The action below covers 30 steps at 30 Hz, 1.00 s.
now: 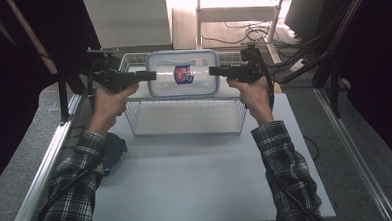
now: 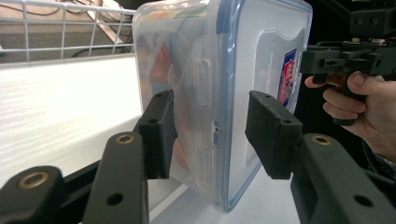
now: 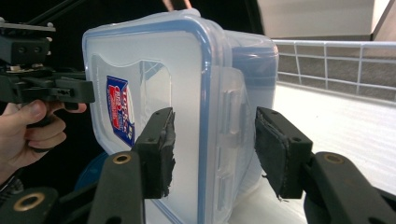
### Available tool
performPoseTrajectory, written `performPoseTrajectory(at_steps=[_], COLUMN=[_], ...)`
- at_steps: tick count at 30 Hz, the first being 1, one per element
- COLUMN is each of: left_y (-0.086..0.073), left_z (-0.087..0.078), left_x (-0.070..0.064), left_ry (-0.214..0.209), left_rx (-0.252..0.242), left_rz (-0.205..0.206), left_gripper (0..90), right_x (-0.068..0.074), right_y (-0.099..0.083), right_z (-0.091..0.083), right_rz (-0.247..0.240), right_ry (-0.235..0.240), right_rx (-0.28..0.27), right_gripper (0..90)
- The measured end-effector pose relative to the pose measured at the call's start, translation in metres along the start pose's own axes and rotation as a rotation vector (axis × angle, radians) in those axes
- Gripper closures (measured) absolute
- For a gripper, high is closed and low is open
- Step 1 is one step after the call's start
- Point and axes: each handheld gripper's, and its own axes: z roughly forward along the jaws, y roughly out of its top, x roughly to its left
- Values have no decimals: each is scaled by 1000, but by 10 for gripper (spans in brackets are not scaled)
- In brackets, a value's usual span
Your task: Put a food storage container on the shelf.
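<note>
One clear lidded container (image 1: pixel 183 73) with one blue label (image 1: pixel 183 74), one white wire basket (image 1: pixel 184 122), two hand-held grippers, left (image 1: pixel 151 75) and right (image 1: pixel 214 71), one desk (image 1: pixel 187 181)

container (image 2: pixel 243 70) contents blurred, label (image 1: pixel 184 74) unreadable

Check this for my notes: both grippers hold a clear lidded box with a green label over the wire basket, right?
Not quite: the label is blue and red, as the high view shows. The left gripper and right gripper do flank the clear lidded box over the wire basket.
</note>
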Motion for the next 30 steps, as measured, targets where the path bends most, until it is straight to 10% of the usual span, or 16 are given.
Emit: performPoseTrajectory(at_steps=[15,23,30], left_y=[0,-2,0], left_z=[16,11,9], left_x=[-4,2,-10], left_ry=[127,101,194], left_rx=[58,-14,-9], left_rz=[115,50,137], left_gripper=[405,421,443], right_x=[2,6,9], right_y=[-3,-4,-4], right_z=[9,15,16], right_rz=[-36,-93,-93], right_ry=[-68,-125,-142], right_rx=[-9,5,1], right_gripper=[412,419,458])
